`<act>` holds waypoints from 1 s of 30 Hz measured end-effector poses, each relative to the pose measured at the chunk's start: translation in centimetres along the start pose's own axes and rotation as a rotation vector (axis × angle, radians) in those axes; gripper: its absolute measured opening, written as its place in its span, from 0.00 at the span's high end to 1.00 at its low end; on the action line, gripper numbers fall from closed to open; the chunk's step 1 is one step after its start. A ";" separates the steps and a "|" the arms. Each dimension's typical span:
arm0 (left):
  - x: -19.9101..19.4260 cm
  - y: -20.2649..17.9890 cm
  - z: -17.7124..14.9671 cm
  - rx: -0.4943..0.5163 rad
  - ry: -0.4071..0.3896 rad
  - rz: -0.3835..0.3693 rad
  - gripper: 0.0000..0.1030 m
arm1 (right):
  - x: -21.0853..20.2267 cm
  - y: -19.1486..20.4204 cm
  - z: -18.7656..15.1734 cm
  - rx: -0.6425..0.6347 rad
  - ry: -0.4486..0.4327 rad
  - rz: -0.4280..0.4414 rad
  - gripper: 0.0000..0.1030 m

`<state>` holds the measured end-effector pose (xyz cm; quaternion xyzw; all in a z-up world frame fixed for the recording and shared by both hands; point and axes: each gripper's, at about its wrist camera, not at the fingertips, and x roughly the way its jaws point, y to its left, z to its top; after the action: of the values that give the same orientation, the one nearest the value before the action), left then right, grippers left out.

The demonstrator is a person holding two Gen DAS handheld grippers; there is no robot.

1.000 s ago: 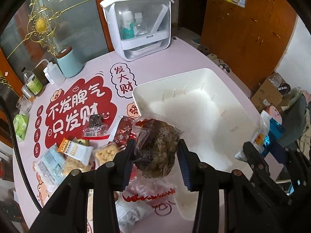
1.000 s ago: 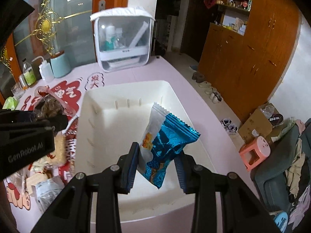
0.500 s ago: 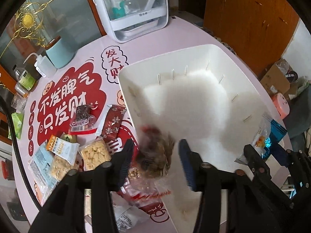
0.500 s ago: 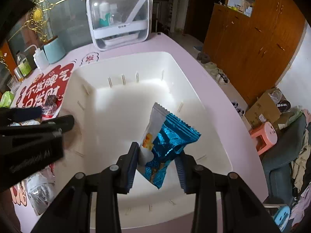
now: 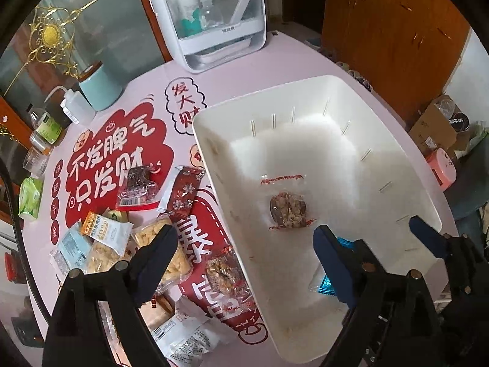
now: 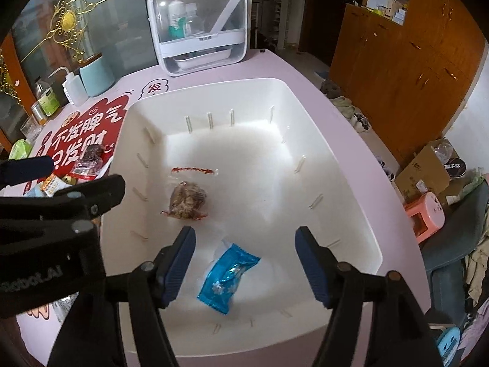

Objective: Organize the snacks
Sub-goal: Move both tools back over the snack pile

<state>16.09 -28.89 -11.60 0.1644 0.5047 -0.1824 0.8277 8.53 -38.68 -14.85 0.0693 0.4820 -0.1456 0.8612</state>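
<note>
Both packets have left the jaws since a second ago: the brown snack in its clear wrapper [image 5: 287, 211] that hung between the left fingers now lies on the floor of the white bin [image 5: 333, 90], and the blue packet [image 6: 227, 276] that the right fingers pinched now lies flat below them.

Going left to right, the loose snack pile [image 5: 122, 244] sits on the pink table [image 5: 290, 52], outside the bin and just beyond the left gripper's [image 5: 244, 241] left finger. That gripper's jaws are opening, with nothing between them; the brown snack lies ahead of the right finger, apart from it. The right gripper [image 6: 244, 257] hangs over the bin's near end, jaws opening, released; the blue packet lies between and under its fingers, not touched by either pad.

By my reading the job has barely begun: two snacks are in the bin, and roughly a dozen packets wait on the table, among them a red wrapper [image 5: 183, 192] and cracker packs.

Only the left wrist view shows that pile fully; the right wrist view catches just its edge behind the left gripper's body. The right view alone shows the blue packet whole, where the left view gives a sliver behind its right finger.
</note>
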 end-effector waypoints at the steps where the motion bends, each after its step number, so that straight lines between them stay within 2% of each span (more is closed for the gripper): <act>1: -0.5 0.1 -0.1 0.004 -0.012 0.005 0.13 | -0.1 0.2 0.0 -0.001 0.000 0.001 0.34; 9: -3.3 1.6 -1.5 -0.008 -0.055 0.020 0.13 | -1.7 1.9 -0.4 -0.023 -0.011 0.008 0.34; 15: -5.3 3.9 -3.9 -0.023 -0.068 0.050 0.13 | -3.5 3.9 -0.5 -0.054 -0.031 0.019 0.34; 25: -8.5 11.0 -7.8 -0.121 -0.103 0.074 0.13 | -7.0 9.5 -0.1 -0.130 -0.086 0.034 0.34; 30: -10.6 15.4 -9.4 -0.159 -0.146 0.121 0.13 | -8.7 12.6 0.3 -0.155 -0.117 0.056 0.34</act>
<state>11.53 -9.67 -4.89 0.1147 0.4450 -0.1030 0.8821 8.50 -25.22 -7.55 0.0072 0.4384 -0.0877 0.8945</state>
